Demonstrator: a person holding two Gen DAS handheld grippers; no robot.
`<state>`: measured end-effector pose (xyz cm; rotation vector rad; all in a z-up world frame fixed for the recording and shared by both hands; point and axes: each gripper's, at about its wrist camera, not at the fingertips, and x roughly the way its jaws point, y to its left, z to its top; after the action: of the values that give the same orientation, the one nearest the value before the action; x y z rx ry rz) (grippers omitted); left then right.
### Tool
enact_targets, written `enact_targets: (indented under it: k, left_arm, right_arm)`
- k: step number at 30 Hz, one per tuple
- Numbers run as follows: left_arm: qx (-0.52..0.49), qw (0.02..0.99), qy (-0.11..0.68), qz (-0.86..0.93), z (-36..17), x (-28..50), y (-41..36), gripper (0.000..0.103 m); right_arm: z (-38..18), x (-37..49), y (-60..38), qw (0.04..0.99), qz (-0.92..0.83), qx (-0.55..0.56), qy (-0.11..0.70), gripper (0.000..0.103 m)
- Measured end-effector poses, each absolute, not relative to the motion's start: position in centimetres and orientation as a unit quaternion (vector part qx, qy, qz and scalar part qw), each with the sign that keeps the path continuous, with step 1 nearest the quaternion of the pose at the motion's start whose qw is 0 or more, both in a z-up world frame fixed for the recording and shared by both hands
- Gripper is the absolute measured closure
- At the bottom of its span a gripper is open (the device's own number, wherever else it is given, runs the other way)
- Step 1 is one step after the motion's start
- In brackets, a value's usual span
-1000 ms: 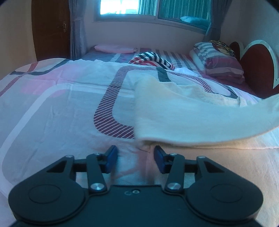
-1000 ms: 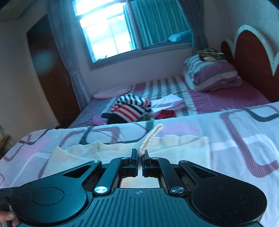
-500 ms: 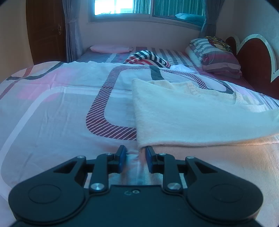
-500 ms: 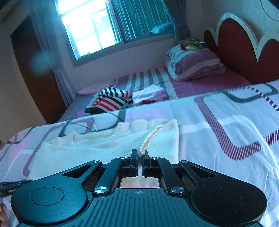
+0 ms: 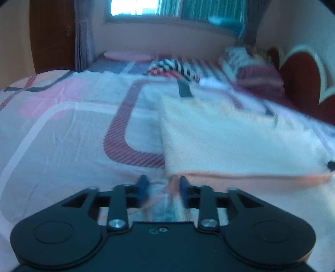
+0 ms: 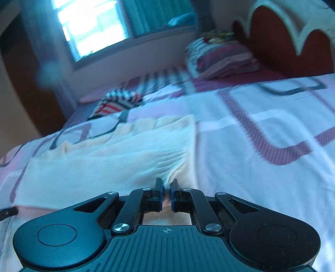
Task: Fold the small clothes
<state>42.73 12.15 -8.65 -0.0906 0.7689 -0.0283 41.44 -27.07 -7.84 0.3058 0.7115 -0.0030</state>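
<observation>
1. A folded garment (image 5: 230,144) lies flat on the bedspread (image 5: 62,129), right of centre in the left wrist view
2. The left gripper (image 5: 162,185) sits just before the garment's near left corner, over the bedspread
3. In the right wrist view the right gripper (image 6: 166,188) is at the garment's (image 6: 108,165) near right corner, with cloth bunched between its fingers
4. Behind the bedspread, a striped pile of clothes (image 5: 173,69) lies on the far part of the bed
5. Pillows (image 6: 222,56) are stacked to the right of that pile, against the headboard (image 6: 282,41)
6. A window (image 5: 146,8) is in the wall behind the bed, a door (image 5: 52,35) to its left
</observation>
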Motion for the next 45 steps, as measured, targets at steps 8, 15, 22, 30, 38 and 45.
enact_targets:
  k: [8,15,22,30,38,45]
  left_arm:
    - [-0.008,0.940,0.339,-0.046,-7.3,43.9,8.2,0.058]
    - [0.006,0.938,0.343,-0.049,-8.2,45.8,7.5,0.058]
    - [0.000,0.932,0.361,-0.046,-9.2,47.7,7.8,0.058]
    - [0.014,0.933,0.356,-0.042,-9.6,48.1,7.2,0.058]
    - [0.015,0.936,0.350,-0.040,-9.5,48.2,7.3,0.052]
    - [0.028,0.933,0.351,-0.071,-10.2,48.3,4.1,0.050]
  right_arm:
    - [-6.9,41.9,-26.0,0.936,-0.007,0.141,0.323,0.090]
    - [-6.7,44.2,-28.0,0.937,0.007,0.138,0.321,0.054]
    - [-8.8,46.6,-27.4,0.924,0.049,0.105,0.364,0.092]
    - [-7.1,45.7,-26.5,0.957,0.059,0.055,0.278,0.095]
    - [-8.9,46.7,-26.7,0.940,0.032,0.053,0.335,0.062]
    - [-9.1,46.3,-22.4,0.934,0.058,0.040,0.349,0.062]
